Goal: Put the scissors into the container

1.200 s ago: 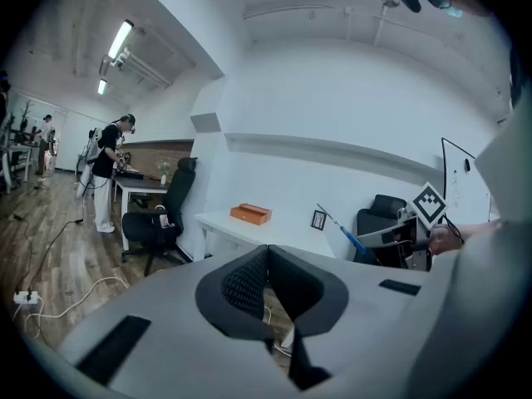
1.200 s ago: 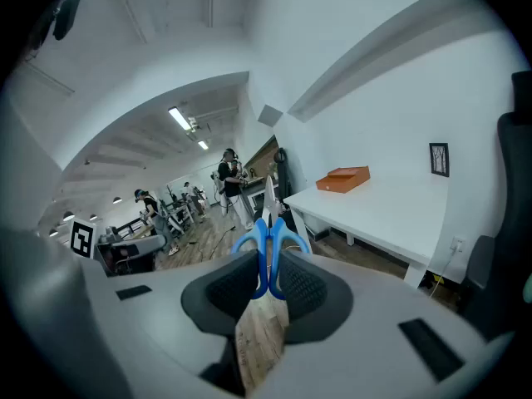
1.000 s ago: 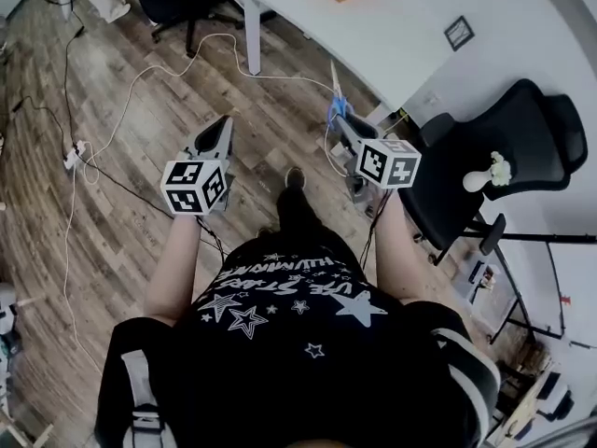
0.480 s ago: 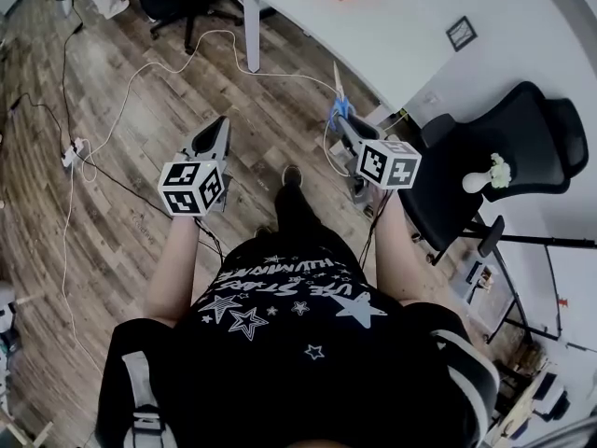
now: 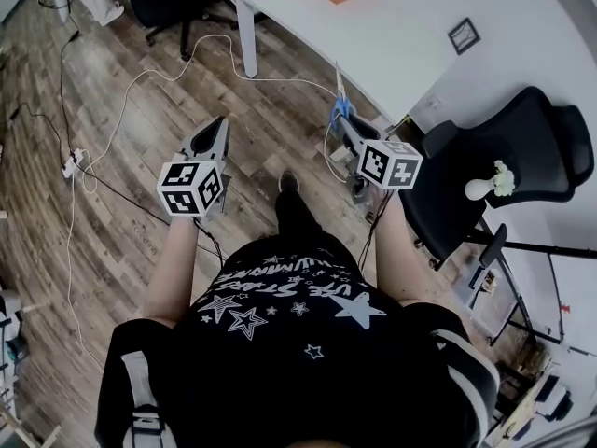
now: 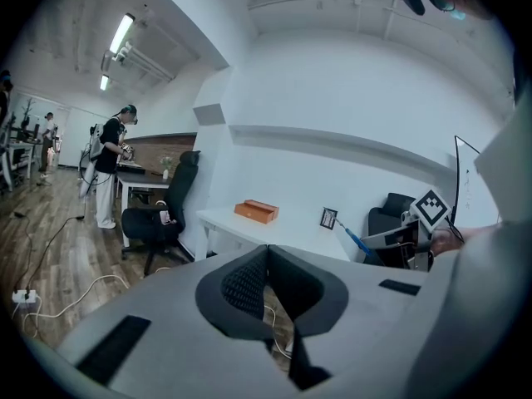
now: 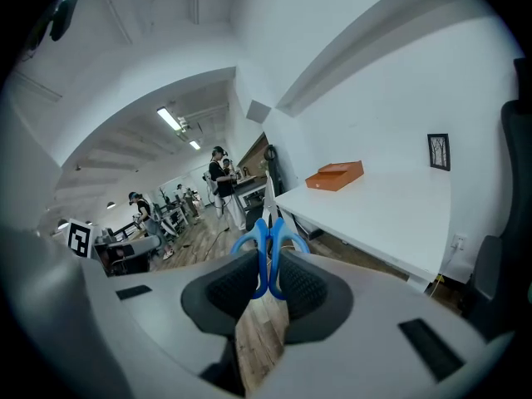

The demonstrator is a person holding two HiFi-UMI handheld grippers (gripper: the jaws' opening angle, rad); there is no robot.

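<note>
Glossy blue plastic on the scissors (image 7: 268, 235) handles, pale metal on the blades. Matt black, finely ribbed rubbery fingers (image 7: 236, 287) on the right gripper (image 7: 269, 260), set in smooth matt grey plastic; same on the left gripper (image 6: 267, 252). Looks like brown wood-grain planks on the floor (image 5: 140, 147). Smooth matt white counter (image 5: 373, 35).

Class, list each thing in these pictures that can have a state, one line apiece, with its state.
Left tongs, shut, empty.
Right tongs, shut on the scissors.
Scissors, closed, gripped at the handles, held in the air.
Orange box, resting on the white table, apart from the scissors.
</note>
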